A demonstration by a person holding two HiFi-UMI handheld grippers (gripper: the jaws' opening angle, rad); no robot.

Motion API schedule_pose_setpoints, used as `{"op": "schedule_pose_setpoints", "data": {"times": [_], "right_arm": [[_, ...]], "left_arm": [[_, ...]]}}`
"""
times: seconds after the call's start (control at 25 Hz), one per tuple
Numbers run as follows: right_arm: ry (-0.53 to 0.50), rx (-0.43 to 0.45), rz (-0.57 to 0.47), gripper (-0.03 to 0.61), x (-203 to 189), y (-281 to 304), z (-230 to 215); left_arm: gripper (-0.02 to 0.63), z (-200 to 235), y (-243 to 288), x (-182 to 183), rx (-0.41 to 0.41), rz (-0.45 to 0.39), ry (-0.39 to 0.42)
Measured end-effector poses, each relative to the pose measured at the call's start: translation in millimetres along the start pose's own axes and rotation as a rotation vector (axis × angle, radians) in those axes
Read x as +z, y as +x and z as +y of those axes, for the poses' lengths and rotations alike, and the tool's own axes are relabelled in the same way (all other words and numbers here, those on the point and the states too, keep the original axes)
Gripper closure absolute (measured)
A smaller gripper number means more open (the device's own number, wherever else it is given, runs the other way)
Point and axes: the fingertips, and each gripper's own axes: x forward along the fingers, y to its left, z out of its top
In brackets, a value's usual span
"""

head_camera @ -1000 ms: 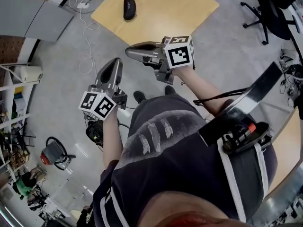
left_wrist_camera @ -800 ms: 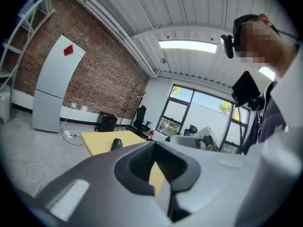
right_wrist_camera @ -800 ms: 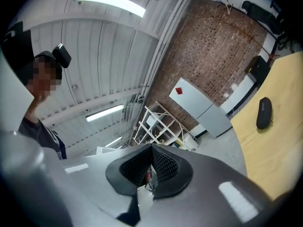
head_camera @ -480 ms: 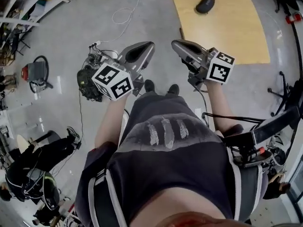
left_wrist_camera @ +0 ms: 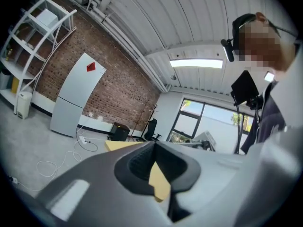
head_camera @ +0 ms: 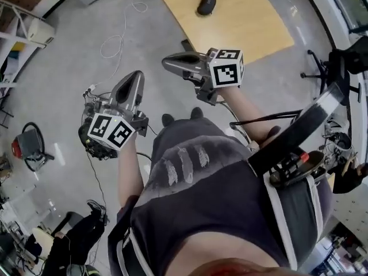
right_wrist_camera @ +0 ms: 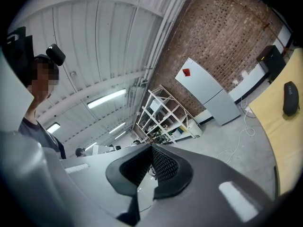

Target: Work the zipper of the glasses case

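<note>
On the far wooden table (head_camera: 253, 22), the glasses case (head_camera: 206, 3) lies well apart from you. Your view has swung back toward it. Your left gripper (head_camera: 134, 80) and right gripper (head_camera: 171, 61) are clenched on nothing, so the zipper is untouched.
</note>
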Motion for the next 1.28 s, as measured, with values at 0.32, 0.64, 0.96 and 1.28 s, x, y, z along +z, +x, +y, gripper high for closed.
{"op": "schedule_pose_setpoints", "data": {"times": [0.32,0.64,0.96,1.28], "right_arm": [[-0.026,-0.091,-0.005,0.577,-5,19,18],[-0.076,-0.107,-0.044,0.577,-3,33,47],[-0.074,-0.131,-0.099,0.577,-2,2,40],[-0.053,-0.15,-0.193,0.577,10,-57,26]], "left_arm": [[0.614,14,-9,5,-0.1,-0.031,-0.024],[0.614,3,-19,7,-0.185,-0.04,-0.009],[0.614,-19,-5,-6,-0.179,0.021,0.015],[0.614,-64,33,-16,-0.204,0.087,0.064]]}}
